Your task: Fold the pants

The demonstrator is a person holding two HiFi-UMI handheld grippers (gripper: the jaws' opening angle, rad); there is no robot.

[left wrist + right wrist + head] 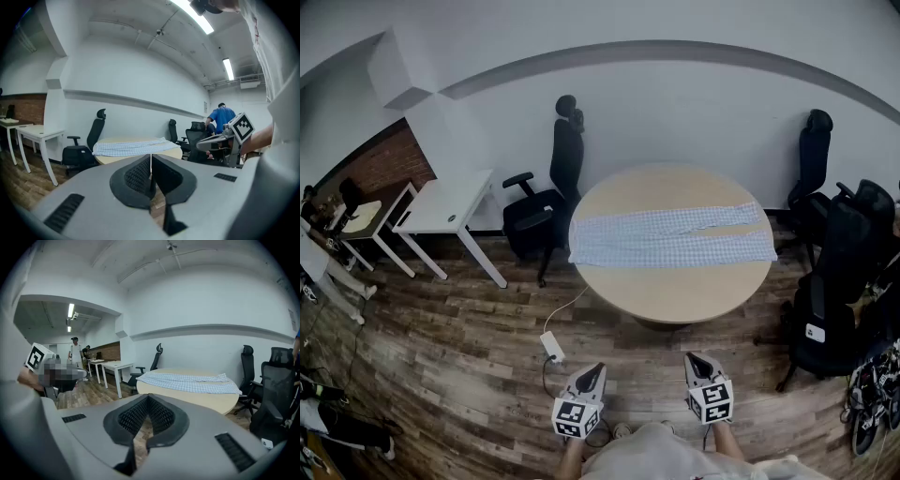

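Note:
Light blue checked pants lie spread flat across a round wooden table, waistband at the left and legs toward the right. Both grippers hover over the floor well short of the table's near edge. My left gripper is shut and empty; its own view shows the jaws pressed together, with the pants far ahead. My right gripper also has its jaws meeting at the tip with nothing between them, and the pants show beyond it.
A black office chair stands at the table's left and more black chairs crowd its right. A white desk is at the left. A white power strip with its cable lies on the wood floor in front of me.

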